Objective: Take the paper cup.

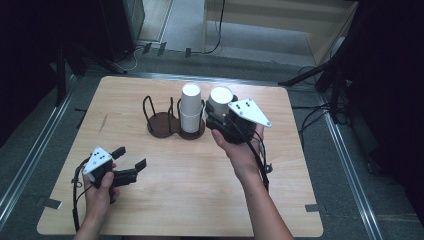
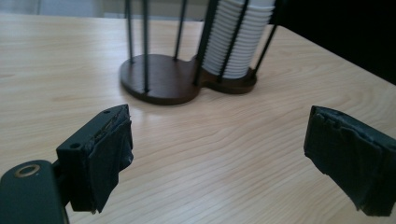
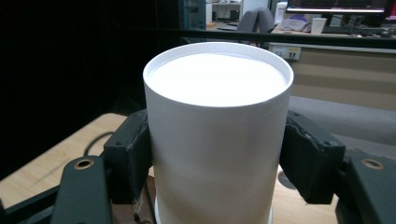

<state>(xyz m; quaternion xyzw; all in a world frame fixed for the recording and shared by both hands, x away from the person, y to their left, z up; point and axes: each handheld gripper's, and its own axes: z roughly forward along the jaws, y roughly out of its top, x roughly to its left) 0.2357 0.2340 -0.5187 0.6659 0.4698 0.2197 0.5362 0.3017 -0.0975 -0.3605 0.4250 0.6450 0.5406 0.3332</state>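
Note:
A dark wooden cup holder (image 1: 161,125) with thin wire posts stands at the back middle of the table; its left ring is empty and its right ring holds a stack of white paper cups (image 1: 190,107). Just right of the stack, my right gripper (image 1: 218,117) is shut on a single white cup (image 1: 220,96), upside down with its flat base up. The right gripper view has that cup (image 3: 217,135) pressed between both pads (image 3: 128,158). Near the front left, my left gripper (image 1: 131,159) stands open with nothing in it. From it, the holder (image 2: 159,79) and the stack (image 2: 238,37) lie ahead.
The light wooden table (image 1: 200,190) has rounded corners, with bare wood between the holder and the front edge. Dark stands (image 1: 320,70) and cables (image 1: 215,47) surround it on the floor. A desk with a monitor (image 3: 336,7) sits far behind.

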